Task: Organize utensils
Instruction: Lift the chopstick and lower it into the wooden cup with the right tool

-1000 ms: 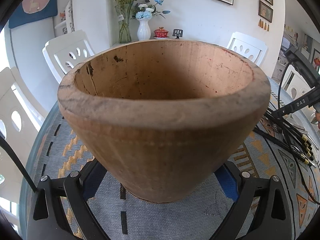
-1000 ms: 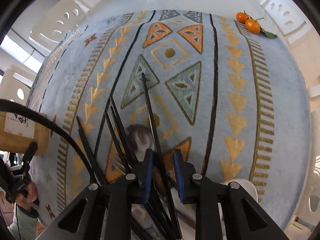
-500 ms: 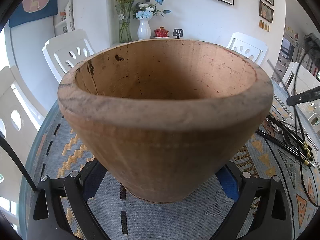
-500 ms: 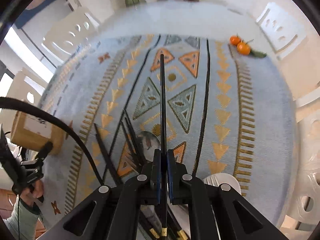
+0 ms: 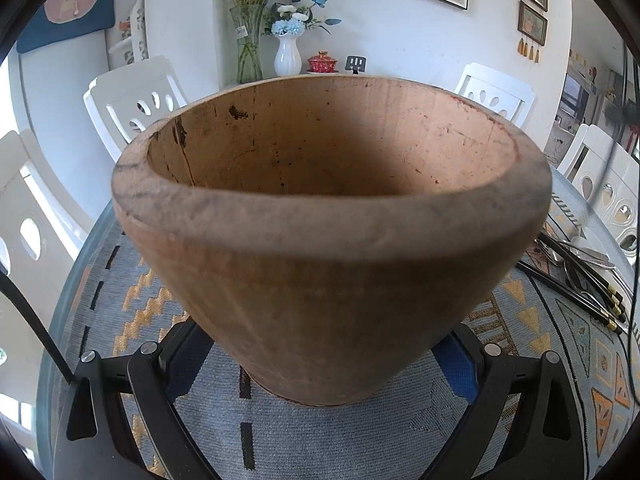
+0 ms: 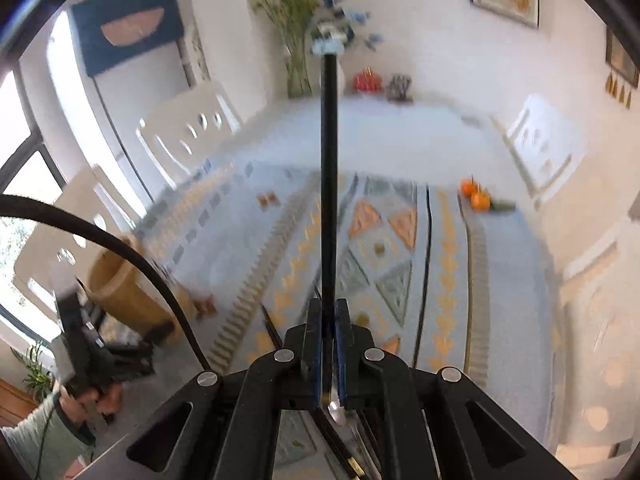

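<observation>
A big wooden holder (image 5: 332, 240), wide at the rim, stands upright on the patterned cloth and fills the left wrist view. My left gripper (image 5: 320, 364) is shut on its narrow base. My right gripper (image 6: 329, 312) is shut on a black chopstick (image 6: 329, 168) that points straight out ahead, lifted off the table. Several black chopsticks and metal spoons (image 5: 576, 276) lie in a pile at the right of the left wrist view. The holder (image 6: 120, 284) and the left gripper also show at the left of the right wrist view.
The round table has a blue-grey patterned cloth (image 6: 400, 248). Two tangerines (image 6: 476, 196) lie at its far right. White chairs (image 5: 132, 100) ring the table. Vases of flowers (image 5: 288, 52) stand on a shelf behind. A black cable (image 6: 120, 240) crosses the left of the right wrist view.
My right gripper closed on a chopstick from the pile, lifted it and tilted up, so the view swung from the cloth to the room. The left gripper and holder stayed still.
</observation>
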The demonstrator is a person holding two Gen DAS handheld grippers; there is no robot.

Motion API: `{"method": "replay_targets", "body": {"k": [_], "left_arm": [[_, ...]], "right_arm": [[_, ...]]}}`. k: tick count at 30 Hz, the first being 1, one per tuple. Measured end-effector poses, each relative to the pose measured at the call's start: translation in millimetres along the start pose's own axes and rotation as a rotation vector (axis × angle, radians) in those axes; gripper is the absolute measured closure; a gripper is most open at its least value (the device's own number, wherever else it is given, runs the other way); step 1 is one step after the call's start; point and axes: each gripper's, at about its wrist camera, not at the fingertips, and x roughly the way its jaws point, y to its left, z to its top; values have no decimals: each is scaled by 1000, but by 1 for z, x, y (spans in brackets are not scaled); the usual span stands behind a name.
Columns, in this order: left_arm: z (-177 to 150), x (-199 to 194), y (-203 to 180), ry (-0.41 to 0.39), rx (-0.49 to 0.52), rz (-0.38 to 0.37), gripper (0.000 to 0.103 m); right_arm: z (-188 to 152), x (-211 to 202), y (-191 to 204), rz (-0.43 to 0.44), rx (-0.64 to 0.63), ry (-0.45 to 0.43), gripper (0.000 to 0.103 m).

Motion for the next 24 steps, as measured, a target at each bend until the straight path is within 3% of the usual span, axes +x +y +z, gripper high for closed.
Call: {"method": "replay_targets", "body": {"k": [7,11,15,24], "left_arm": [[0,1,2,2,-3,-7,5],[1,1,2,4,-7,-15,6],[0,-1,0,-1,-2,-8,6],[-2,-1,-6,-2,2,-4,6]], "right_arm": [[59,-31,46,88,-32,-182,98],[86,-40,71,192,-44,-227,98],[94,-39,103,300,-59,-226,98],[78,-1,148,392,-122,-143,98]]}}
